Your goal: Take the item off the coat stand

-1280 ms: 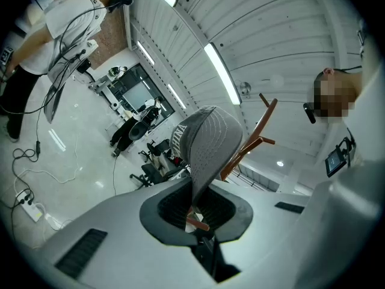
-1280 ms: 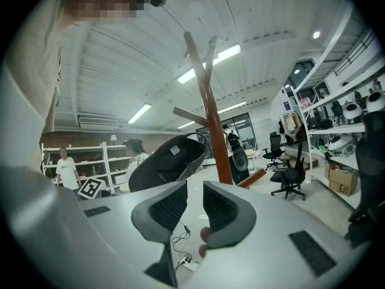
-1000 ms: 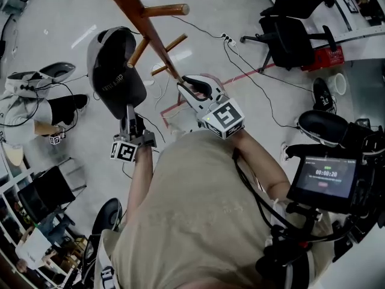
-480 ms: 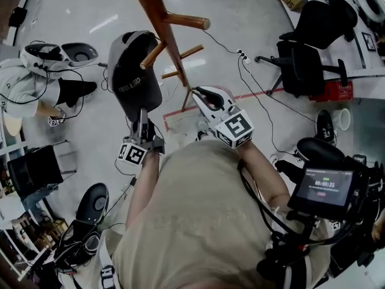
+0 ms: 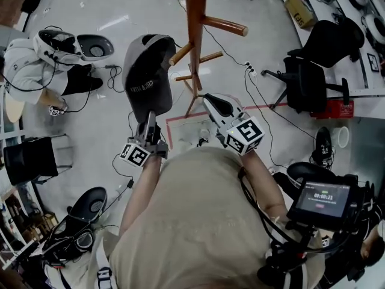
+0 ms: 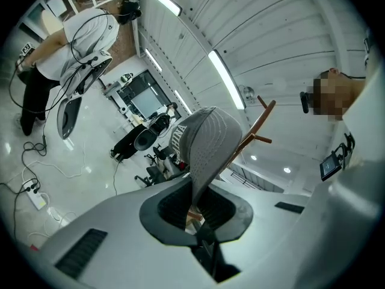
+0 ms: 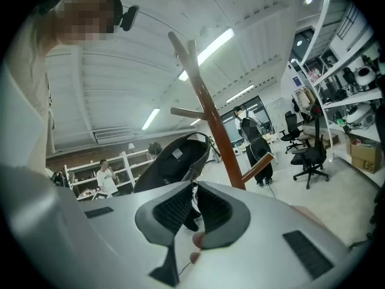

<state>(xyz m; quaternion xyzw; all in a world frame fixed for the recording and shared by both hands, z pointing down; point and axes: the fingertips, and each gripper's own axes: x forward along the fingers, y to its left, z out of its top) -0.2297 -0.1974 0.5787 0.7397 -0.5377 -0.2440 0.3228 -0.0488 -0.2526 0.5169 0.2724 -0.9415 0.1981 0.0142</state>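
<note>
Currently the left gripper (image 5: 148,120) is clamping the brim of the grey cap (image 5: 147,71), which is sitting against the tip of 1 peg on the wooden coat stand (image 5: 195,17). The right gripper (image 5: 212,101) is hovering near the pole, its jaws having just been closing to a narrow gap with nothing between them.

— What is the right gripper (image 7: 194,191) doing?
— Its jaws have just been closing. There's a thin gap between them, with nothing pinched in it.
— And ahead?
— A dark cap (image 7: 171,164) up against the wooden coat stand (image 7: 212,116), beyond the tips.
</note>
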